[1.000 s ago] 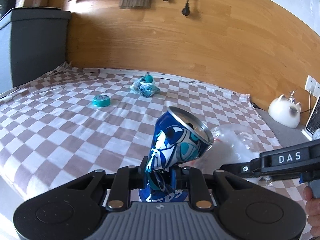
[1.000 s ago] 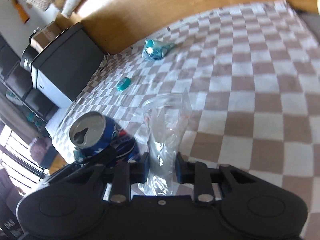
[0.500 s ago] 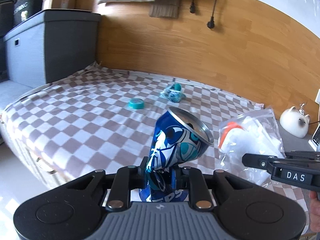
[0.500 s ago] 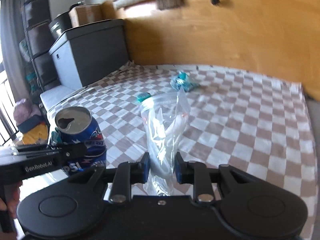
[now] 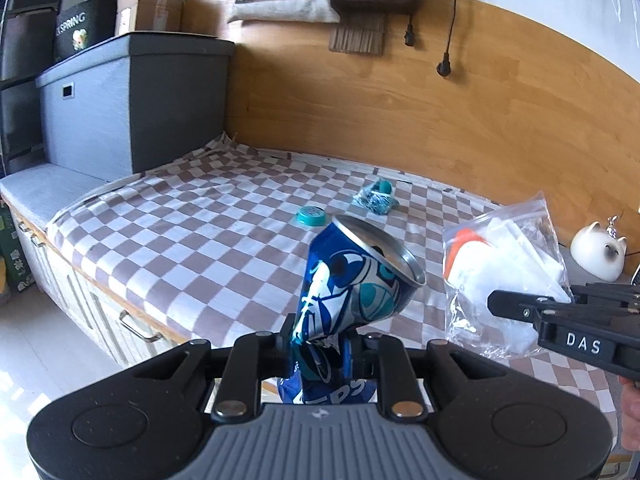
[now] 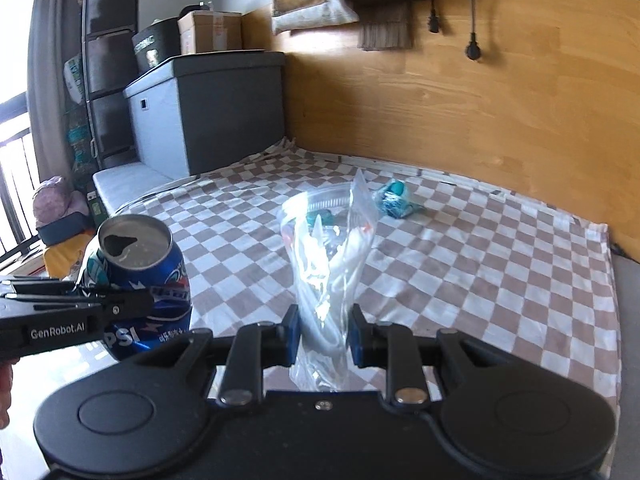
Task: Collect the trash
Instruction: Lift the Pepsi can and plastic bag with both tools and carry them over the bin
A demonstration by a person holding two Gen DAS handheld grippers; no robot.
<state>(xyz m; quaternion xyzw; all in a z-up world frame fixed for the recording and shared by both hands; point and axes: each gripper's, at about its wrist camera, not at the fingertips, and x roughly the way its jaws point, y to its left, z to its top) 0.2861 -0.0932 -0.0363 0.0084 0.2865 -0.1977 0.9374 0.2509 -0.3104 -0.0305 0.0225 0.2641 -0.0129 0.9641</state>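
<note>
Both grippers are clamped on trash held above the checkered cloth [image 5: 180,232]: the left gripper [image 5: 318,354] pinches a crushed blue soda can [image 5: 352,292], tilted right, and the right gripper [image 6: 322,338] squeezes a clear plastic bag [image 6: 332,256] standing upright. Farther out on the cloth lie a teal lid [image 5: 311,215] and, near it, a crumpled blue wrapper [image 5: 376,198], before the wooden wall [image 5: 400,112].

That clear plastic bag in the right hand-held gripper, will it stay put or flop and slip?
Likely floppy: the clear plastic bag is thin film, crumpled where the right hand-held gripper pinches it. Probably light, since it stands up above the fingers without sagging. It looks glossy, so it could slip through.
</note>
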